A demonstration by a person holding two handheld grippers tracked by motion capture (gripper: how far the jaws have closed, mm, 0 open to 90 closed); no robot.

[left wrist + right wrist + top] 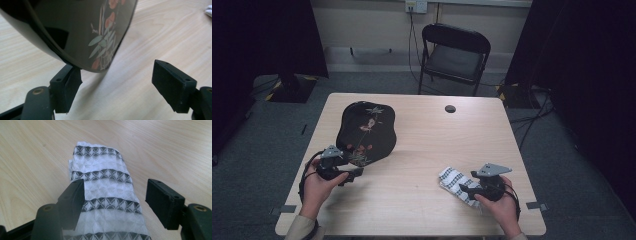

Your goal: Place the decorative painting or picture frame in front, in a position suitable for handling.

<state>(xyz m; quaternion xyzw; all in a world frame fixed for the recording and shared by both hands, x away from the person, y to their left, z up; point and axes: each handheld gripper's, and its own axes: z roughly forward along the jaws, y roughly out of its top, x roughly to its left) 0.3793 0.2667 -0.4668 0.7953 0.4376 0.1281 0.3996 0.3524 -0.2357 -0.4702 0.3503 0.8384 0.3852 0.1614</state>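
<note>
Black lacquered tray with flower painting on left half of desk, long axis running from near-left toward far edge, leaning slightly right at far end. Folded white cloth with dark stripes near right part of front edge, long axis running diagonally from near-right to far-left, stripes across it.

Left gripper at tray's near rim, jaws spread wide, gripping nothing. In left gripper view one jaw sits right under the tray's rim, looks touching or just shy, cannot tell; other jaw well clear over bare desk. Rim appears lifted off desk there, shadow beneath.

Right gripper over cloth's near end, jaws also wide apart, not clamped. In right gripper view cloth lies between jaws, one jaw over its edge, other beside it over wood.

High view gives both hands, tray outline, dark round spot near far edge, folding chair beyond desk. Gripper views give jaw gaps, waffle weave, painted leaves and red blossoms close up.
</note>
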